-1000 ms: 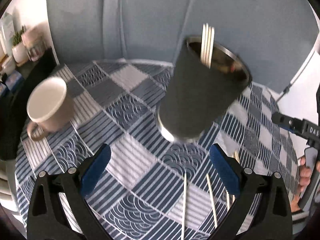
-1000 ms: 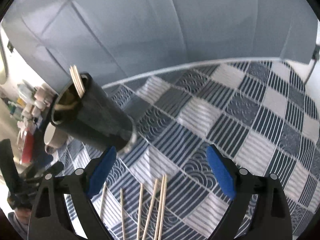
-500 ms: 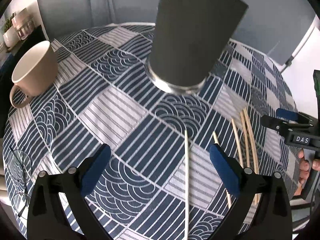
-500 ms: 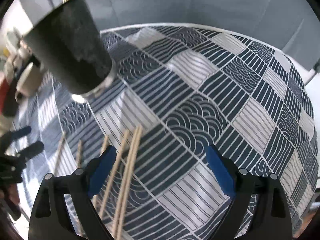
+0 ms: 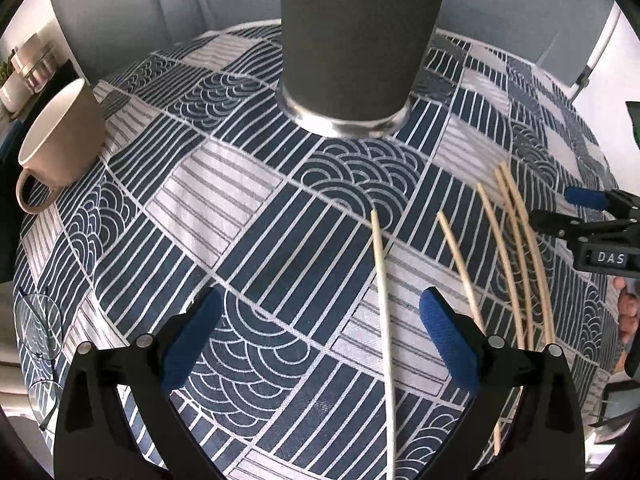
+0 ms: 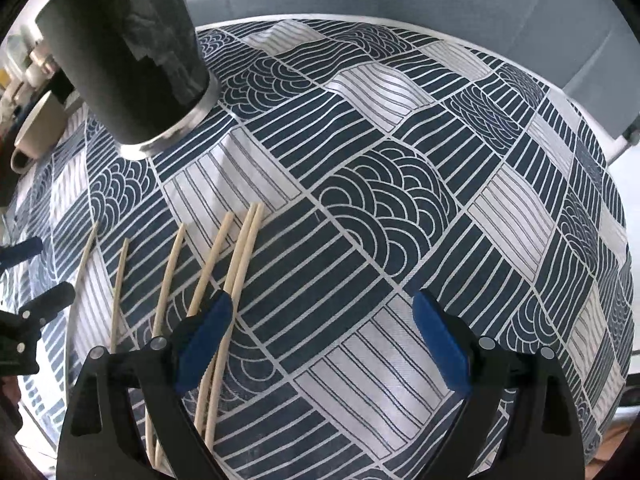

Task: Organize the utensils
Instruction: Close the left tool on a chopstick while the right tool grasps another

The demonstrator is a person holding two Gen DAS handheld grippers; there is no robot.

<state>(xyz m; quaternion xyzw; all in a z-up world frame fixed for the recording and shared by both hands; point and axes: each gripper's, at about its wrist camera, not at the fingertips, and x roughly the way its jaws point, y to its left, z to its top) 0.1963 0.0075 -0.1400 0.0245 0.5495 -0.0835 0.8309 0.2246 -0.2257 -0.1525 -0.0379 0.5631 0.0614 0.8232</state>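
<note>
A dark tumbler with a steel base [image 5: 352, 40] [image 6: 132, 48] stands upright on the patterned cloth, its rim out of frame. Several wooden chopsticks [image 5: 516, 248] [image 6: 240, 256] lie loose on the cloth in front of it. My left gripper [image 5: 320, 332] hovers open above the cloth, one pale chopstick [image 5: 382, 280] running between its fingers' span. My right gripper [image 6: 320, 336] is open too, its left finger [image 6: 204, 340] over the paired chopsticks. The right gripper also shows at the right edge of the left wrist view.
A beige mug [image 5: 60, 140] [image 6: 36, 132] sits at the table's left. Glasses [image 5: 36, 328] lie at the near-left edge. A blue-grey curtain hangs behind the round table [image 6: 520, 240]. A hand [image 5: 628, 312] holds the right gripper's handle.
Both grippers have dropped and tilted down toward the cloth, moving closer to the chopsticks. The tumbler now stands upright and its rim has left the view. Both stay open.
</note>
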